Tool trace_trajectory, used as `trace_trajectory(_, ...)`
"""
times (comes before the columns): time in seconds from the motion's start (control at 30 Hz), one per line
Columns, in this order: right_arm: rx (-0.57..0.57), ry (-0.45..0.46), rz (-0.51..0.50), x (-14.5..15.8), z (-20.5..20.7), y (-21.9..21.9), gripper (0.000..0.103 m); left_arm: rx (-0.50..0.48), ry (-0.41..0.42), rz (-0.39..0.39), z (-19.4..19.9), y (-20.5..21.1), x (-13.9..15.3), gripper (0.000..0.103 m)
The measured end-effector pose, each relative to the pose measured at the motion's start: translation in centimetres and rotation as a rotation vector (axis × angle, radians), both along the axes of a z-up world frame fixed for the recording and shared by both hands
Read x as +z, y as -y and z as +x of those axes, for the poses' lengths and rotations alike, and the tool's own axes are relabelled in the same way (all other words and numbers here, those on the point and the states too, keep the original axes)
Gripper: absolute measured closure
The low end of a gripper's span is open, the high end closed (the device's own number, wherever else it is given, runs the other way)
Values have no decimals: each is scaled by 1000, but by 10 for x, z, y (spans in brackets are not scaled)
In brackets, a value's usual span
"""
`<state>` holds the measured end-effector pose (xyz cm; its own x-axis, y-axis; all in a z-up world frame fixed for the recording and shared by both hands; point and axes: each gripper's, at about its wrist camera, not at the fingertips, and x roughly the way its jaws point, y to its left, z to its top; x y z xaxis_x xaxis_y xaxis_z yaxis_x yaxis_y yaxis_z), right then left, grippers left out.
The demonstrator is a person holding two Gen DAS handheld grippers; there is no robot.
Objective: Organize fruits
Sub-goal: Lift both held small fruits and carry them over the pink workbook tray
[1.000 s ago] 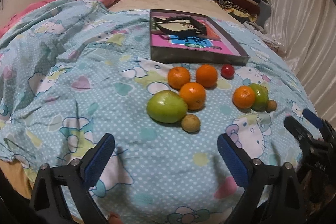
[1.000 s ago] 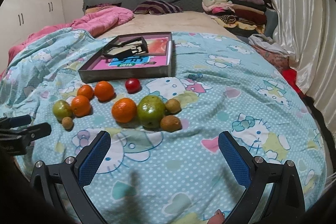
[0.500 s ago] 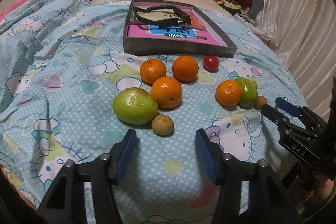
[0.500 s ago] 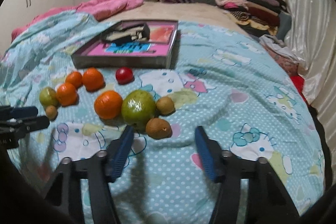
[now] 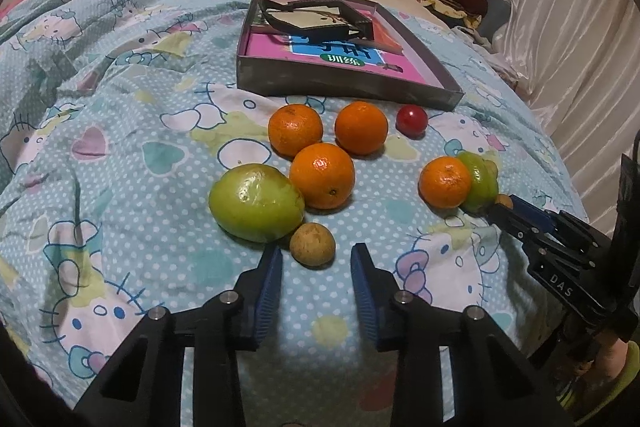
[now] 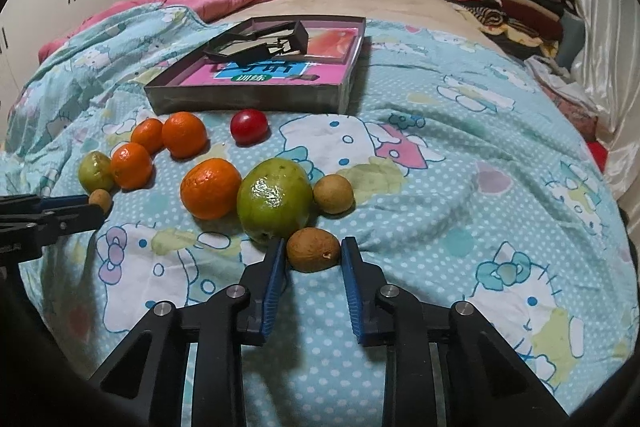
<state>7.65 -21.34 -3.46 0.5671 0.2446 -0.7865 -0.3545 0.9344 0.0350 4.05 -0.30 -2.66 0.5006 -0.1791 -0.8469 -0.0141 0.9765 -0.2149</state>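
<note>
The right gripper (image 6: 313, 254), jaws just closing, brackets a small brown fruit (image 6: 313, 249) lying on the bedspread (image 6: 460, 155) beside the green fruit (image 6: 274, 201). Judged light, firm, prone to rolling: grip across its middle.

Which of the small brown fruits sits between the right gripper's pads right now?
The brown fruit just below the big green fruit, right between the right gripper pads. The other two lie further off.
</note>
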Motion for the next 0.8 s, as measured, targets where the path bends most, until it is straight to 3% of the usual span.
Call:
trace_trajectory(0.2,-13,-3,33,2,-1,5,74,20,-11,9,5,2,-5,78)
trace_trajectory(0.4,-38,10,60,6,-3,13,74,2,-7,20,5,5,-5,79)
trace_trajectory(0.53,-49,17,70,11,-5,16,74,-29,-1,-25,2,5,6,79)
trace_trajectory(0.8,-63,38,89,26,3,19,74,-55,44,-35,8,6,31,79)
